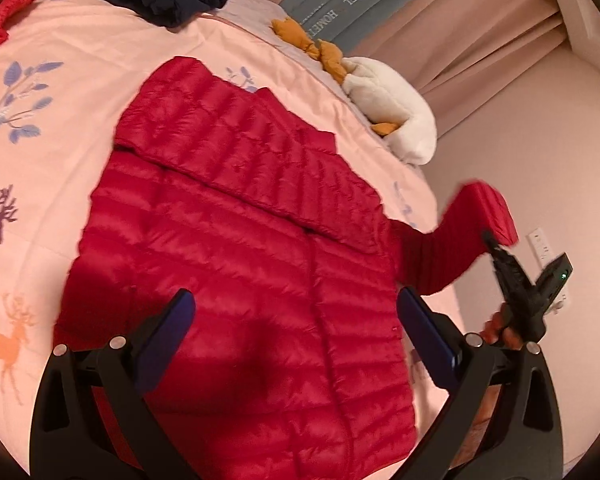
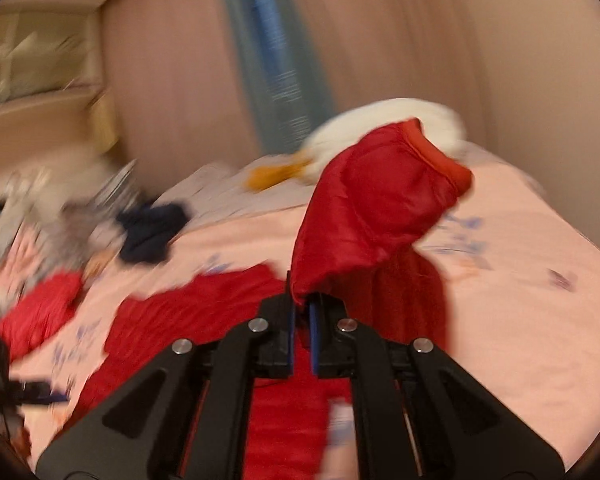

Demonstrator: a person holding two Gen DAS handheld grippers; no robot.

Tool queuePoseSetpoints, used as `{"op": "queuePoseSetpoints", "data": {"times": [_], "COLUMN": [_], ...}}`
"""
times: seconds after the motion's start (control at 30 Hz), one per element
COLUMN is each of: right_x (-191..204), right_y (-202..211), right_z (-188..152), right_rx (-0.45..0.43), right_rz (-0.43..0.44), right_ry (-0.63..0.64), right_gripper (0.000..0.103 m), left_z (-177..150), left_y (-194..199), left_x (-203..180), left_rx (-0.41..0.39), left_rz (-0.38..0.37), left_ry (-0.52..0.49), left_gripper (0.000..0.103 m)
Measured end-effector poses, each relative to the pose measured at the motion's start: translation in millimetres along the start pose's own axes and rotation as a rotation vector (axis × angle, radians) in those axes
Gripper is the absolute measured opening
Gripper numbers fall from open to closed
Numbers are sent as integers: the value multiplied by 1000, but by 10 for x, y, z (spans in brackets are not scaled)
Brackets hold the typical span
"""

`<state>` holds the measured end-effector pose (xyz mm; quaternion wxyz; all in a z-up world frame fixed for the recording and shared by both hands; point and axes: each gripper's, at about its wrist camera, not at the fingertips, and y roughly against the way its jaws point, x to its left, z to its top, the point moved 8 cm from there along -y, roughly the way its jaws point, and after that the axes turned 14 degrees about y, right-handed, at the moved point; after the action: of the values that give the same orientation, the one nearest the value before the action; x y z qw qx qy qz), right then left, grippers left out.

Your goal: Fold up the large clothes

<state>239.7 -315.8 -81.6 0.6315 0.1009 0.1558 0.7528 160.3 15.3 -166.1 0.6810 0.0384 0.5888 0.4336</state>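
One red puffer jacket [image 1: 236, 248] lay spread flat on the bed [image 1: 60, 128]. The left gripper [image 1: 292, 320] hovered above the jacket's lower part, jaws wide and holding nothing. The right gripper [image 2: 302, 320], jaws clamped on the jacket's sleeve [image 2: 380, 200], held it off the bed.

Left wrist view looks down, close over the red jacket [image 1: 236, 240]. Right wrist view faces the curtain [image 2: 380, 40], lower. Both share the jacket.
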Motion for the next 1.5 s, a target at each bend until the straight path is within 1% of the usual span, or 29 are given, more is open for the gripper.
{"op": "queuePoseSetpoints", "data": {"times": [0.07,0.17,0.2,0.27,0.3,0.33,0.4,0.43,0.47,0.5,0.6,0.63,0.73,0.83,0.9,0.93,1.0,1.07,1.1,1.17,1.27,1.33,1.37,1.4,1.5], "right_x": [412,1062,1199,1409,1466,1469,1493,1481,1472,1441,1309,1251,1167,1106,1034,1006,960,903,860,800,644,567,526,498,425], "right_y": [-167,-439,-520,-685,-717,-699,-638,-565,-501,-376,-77,25,206,330,402,417,449,468,498,538,610,643,658,660,648], "right_z": [-41,-304,-376,-603,-699,-765,-846,-846,-826,-816,-802,-812,-851,-881,-898,-911,-942,-973,-980,-991,-997,-1013,-1027,-1044,-1104], "right_rx": [33,123,149,228,263,277,282,269,254,233,189,177,148,125,114,112,114,119,116,113,107,106,108,111,126], "right_rz": [35,89,104,129,137,139,148,143,138,144,147,154,175,183,185,183,178,164,158,145,118,105,98,94,87], "right_ry": [89,235,267,320,333,337,348,350,345,329,278,244,169,116,86,76,61,58,56,52,31,21,14,9,-10], "right_gripper": [9,13,17,40,46,51,53,55,61,62,65,67,68,68,68,68,68,68,68,68,68,69,69,69,69], "left_z": [13,63,76,108,121,138,158,165,171,182,246,281,370,412,429,441,445,460,480,571,898,1078,1196,1271,1453], "left_y": [-39,-112,-160,-273,-320,-373,-487,-527,-578,-620,-812,-865,-1082,-1259,-1345,-1377,-1429,-1418,-1377,-1248,-848,-621,-486,-413,-279], "left_x": [-26,-9,-4,42,52,80,120,119,110,95,21,2,-53,-47,-15,-6,53,86,68,-38,-321,-394,-387,-356,-128], "left_rx": [15,37,52,74,87,97,118,126,137,145,160,162,148,150,149,146,143,124,105,48,-96,-167,-206,-225,-258], "left_rz": [-39,-81,-100,-116,-124,-124,-134,-146,-158,-166,-180,-177,-140,-99,-61,-48,-19,1,9,9,-34,-37,-24,-11,60], "left_ry": [23,64,77,115,125,142,172,184,195,199,211,215,218,231,237,242,261,273,261,220,152,127,119,116,128], "left_gripper": [101,101,101,101,101,101,101,101,101,101,101,101,100,85,64,57,23,11,9,7,7,7,7,7,7]}}
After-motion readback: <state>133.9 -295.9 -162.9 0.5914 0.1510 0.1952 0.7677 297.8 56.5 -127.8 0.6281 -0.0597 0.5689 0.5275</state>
